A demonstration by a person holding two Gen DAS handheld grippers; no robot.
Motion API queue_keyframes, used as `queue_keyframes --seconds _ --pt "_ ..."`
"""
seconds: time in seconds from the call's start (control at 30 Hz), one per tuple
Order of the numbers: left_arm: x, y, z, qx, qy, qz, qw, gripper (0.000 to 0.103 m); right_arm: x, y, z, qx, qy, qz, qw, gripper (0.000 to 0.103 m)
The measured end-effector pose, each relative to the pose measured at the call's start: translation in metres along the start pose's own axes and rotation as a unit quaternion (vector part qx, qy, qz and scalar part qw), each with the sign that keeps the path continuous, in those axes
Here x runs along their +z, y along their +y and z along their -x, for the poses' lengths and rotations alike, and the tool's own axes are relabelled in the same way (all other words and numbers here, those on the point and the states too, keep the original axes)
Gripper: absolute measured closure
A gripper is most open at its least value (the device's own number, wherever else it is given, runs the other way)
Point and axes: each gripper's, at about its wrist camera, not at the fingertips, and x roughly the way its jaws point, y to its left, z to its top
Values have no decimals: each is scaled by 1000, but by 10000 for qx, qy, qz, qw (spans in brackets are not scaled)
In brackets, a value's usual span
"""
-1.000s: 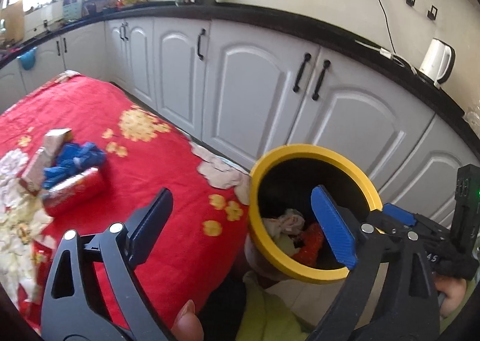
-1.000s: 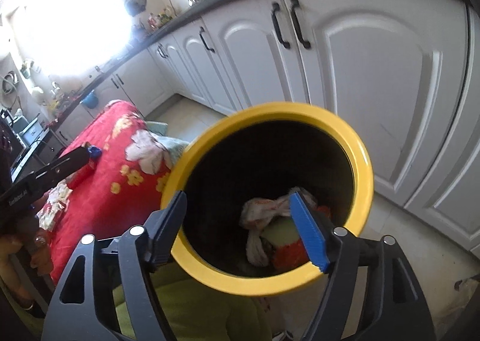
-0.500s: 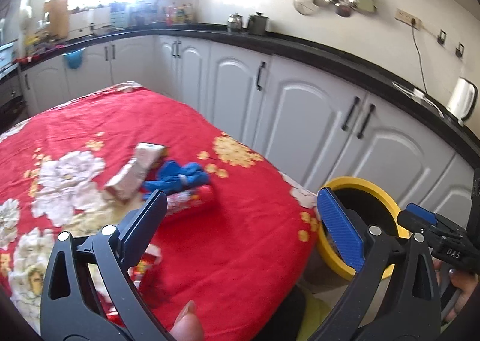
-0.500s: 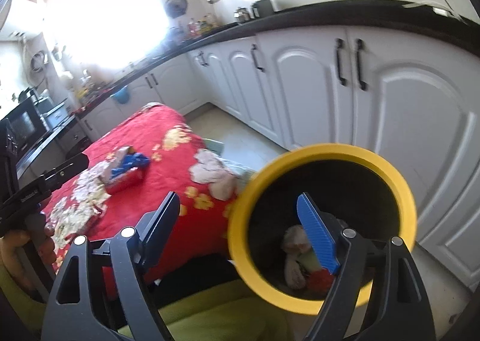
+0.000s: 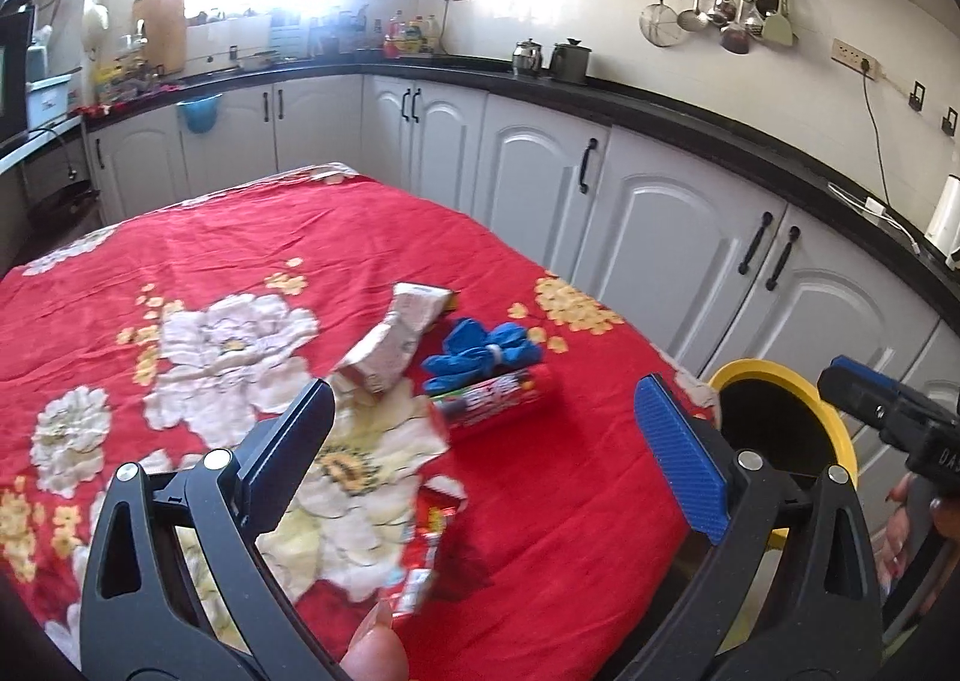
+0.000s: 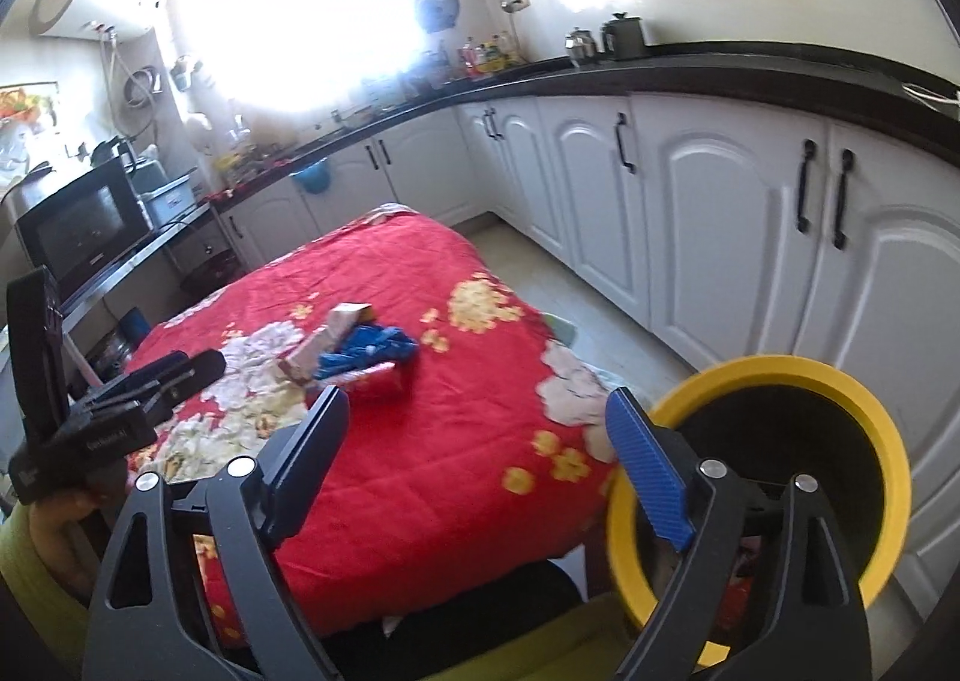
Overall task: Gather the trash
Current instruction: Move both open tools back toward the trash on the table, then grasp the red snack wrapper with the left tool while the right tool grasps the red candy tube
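**Left wrist view:** left gripper (image 5: pixel 483 399) poised over a table under a red floral cloth (image 5: pixel 240 237), jaws at full spread after just opening, nothing between them. Ahead, beyond the tips, a clump of trash: crumpled silver-white wrapper (image 5: pixel 396 339), bunched blue plastic glove (image 5: pixel 480 351) and red cylindrical snack packet (image 5: pixel 498 405), touching one another. Nearer, a torn red wrapper (image 5: pixel 429 531) flat on the cloth. Yellow-rimmed black bin (image 5: pixel 774 423) off the table's right corner, partly behind the blue pad. Likely trouble: pinching cloth along with the flat wrapper, or lifting one piece and dragging the others off the table.

**Right wrist view:** right gripper (image 6: pixel 477 405) empty, jaws wide and just opening further, aimed between table and bin. Bin just beside the blue pad, a scrap of red low inside. Left gripper at the left edge, over the cloth. Possible clash of both tools on the same clump. Behind: white cabinets (image 6: pixel 750 237), black counter (image 6: pixel 690 75), microwave (image 6: pixel 84 225); nothing barring the reach.
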Motion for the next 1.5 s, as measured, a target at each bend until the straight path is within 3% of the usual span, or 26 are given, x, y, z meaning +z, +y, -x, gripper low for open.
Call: queue_keyframes --seconds 0.37,0.73,0.97,1.13,1.23,1.33,1.5 --pt "-17 37 5 126 269 -93 9995 11 7 38 -40 246 260 209 9991 7" --pt "-49 51 -1 -265 884 -202 9955 11 4 74 -101 453 826 639 9935 7" --pt "-69 47 -10 -479 1237 -363 9905 24 -1 89 -138 536 1189 641 9894 7" --pt "-78 47 -19 -586 1458 -356 9869 26 -7 100 -163 479 1416 759 9858 7" --pt "-80 48 -22 -601 1517 -344 9860 44 -10 103 -179 419 1546 794 9839 7" --pt "-82 50 -24 -639 1570 -290 9851 51 -13 106 -189 358 1612 838 9827 7" --pt "-87 49 -29 -680 1685 -336 9828 78 -18 109 -203 255 1684 763 9824 7"
